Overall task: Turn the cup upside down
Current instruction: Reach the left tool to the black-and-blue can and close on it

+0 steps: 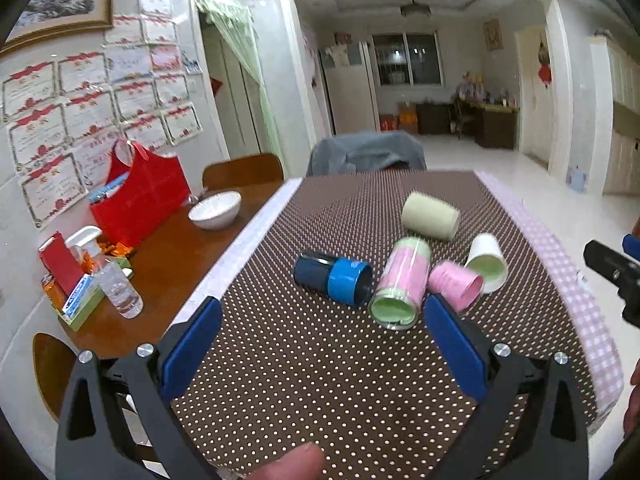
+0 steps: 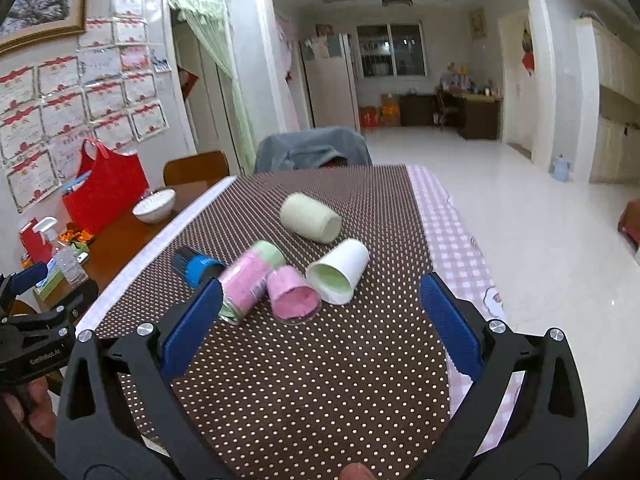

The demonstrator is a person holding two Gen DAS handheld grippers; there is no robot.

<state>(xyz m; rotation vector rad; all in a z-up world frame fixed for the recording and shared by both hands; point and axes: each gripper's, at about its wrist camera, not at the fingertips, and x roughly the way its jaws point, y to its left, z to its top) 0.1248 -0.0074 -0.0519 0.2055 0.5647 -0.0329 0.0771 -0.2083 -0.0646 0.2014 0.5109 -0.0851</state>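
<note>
Several cups lie on their sides on the brown dotted mat (image 1: 320,360). A dark blue cup with a light blue band (image 1: 334,277) lies left, and it also shows in the right wrist view (image 2: 198,266). Beside it lie a pink-and-green cup (image 1: 400,288) (image 2: 248,280), a small pink cup (image 1: 456,282) (image 2: 292,294), a white cup with green inside (image 1: 487,263) (image 2: 340,271) and a pale cream cup (image 1: 431,215) (image 2: 311,218). My left gripper (image 1: 323,308) is open and empty, in front of the cups. My right gripper (image 2: 322,286) is open and empty, near the pink and white cups.
A wooden table (image 1: 192,248) to the left holds a white bowl (image 1: 215,210), a red bag (image 1: 138,200) and a spray bottle (image 1: 112,276). A chair with a grey cloth (image 1: 366,154) stands behind the mat. A pink checked cloth (image 2: 452,240) edges the right side.
</note>
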